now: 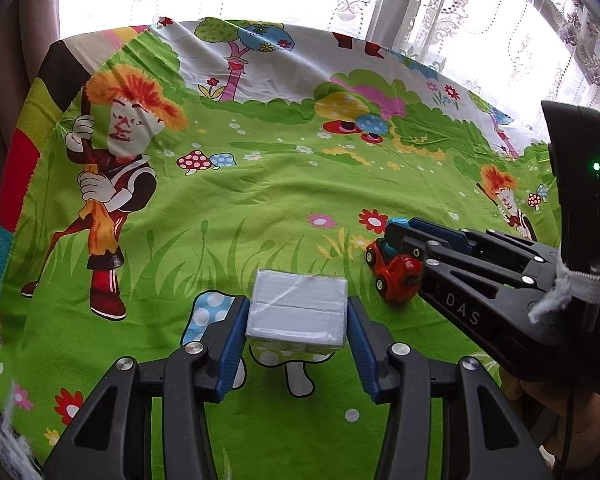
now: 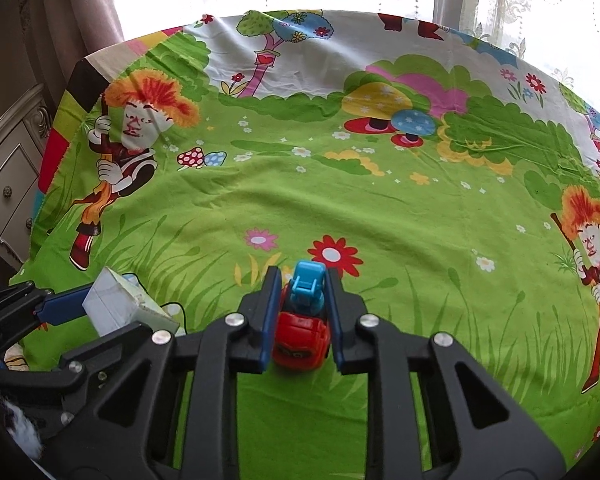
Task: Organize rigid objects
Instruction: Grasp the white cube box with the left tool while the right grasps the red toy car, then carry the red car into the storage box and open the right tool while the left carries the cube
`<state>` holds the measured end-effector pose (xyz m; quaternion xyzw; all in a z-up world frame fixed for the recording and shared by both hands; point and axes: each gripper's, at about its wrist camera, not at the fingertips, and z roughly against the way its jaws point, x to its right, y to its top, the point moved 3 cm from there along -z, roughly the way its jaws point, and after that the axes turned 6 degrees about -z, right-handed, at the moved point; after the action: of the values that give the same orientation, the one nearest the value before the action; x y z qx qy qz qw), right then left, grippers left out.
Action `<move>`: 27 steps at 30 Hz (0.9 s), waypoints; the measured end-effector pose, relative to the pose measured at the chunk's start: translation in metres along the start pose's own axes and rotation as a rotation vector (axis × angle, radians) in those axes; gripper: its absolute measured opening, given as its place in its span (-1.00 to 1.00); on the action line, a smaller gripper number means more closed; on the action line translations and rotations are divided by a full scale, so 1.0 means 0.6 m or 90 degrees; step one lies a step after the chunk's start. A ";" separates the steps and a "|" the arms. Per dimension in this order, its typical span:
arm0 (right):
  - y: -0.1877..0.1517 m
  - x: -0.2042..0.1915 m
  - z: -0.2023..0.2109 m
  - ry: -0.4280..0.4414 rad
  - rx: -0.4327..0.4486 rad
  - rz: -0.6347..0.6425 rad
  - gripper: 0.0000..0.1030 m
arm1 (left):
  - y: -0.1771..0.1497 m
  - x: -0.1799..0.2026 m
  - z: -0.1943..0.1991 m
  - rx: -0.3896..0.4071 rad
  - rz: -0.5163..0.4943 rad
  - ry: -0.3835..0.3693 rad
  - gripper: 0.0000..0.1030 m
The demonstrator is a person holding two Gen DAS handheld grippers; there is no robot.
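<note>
We've got the right tool [image 2: 300, 312] clamped on the toy truck [image 2: 302, 320], left tool [image 1: 296, 320] gripping the white box [image 1: 298, 308], both low over the cloth [image 1: 260, 192] on the tabletop. Risk w/ the truck: rounded glossy plastic on wheels, pads may slip & it rolls off. Box is flat-sided, film-wrapped, slick; the printed cloth is soft, creased

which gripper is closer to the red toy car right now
Right. The right gripper is shut on the red toy car; the left gripper holds the white box beside it.
</note>
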<state>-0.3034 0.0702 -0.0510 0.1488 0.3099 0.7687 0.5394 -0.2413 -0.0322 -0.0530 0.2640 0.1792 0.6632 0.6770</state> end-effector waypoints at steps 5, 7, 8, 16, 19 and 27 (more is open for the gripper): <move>-0.003 -0.006 0.011 -0.001 0.010 0.018 -0.61 | -0.001 0.000 0.001 0.002 0.002 0.000 -0.05; -0.003 -0.007 0.020 -0.001 0.014 0.020 -0.61 | -0.001 -0.001 0.004 0.006 0.004 -0.001 -0.05; -0.004 -0.008 0.024 -0.003 0.017 0.021 -0.61 | -0.001 0.000 0.005 0.007 0.004 -0.002 -0.05; -0.009 0.002 0.070 -0.015 0.026 0.005 -0.62 | -0.004 0.012 0.027 0.018 0.002 -0.009 -0.05; -0.016 0.008 0.093 -0.020 0.028 -0.001 -0.62 | -0.005 0.022 0.038 0.021 -0.001 -0.015 -0.05; -0.047 0.037 0.163 -0.042 0.027 -0.027 -0.62 | -0.017 0.068 0.077 0.031 -0.019 -0.040 -0.05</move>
<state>-0.2357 0.1280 0.0033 0.1786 0.3111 0.7450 0.5624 -0.2034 0.0030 -0.0175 0.2982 0.1780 0.6398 0.6856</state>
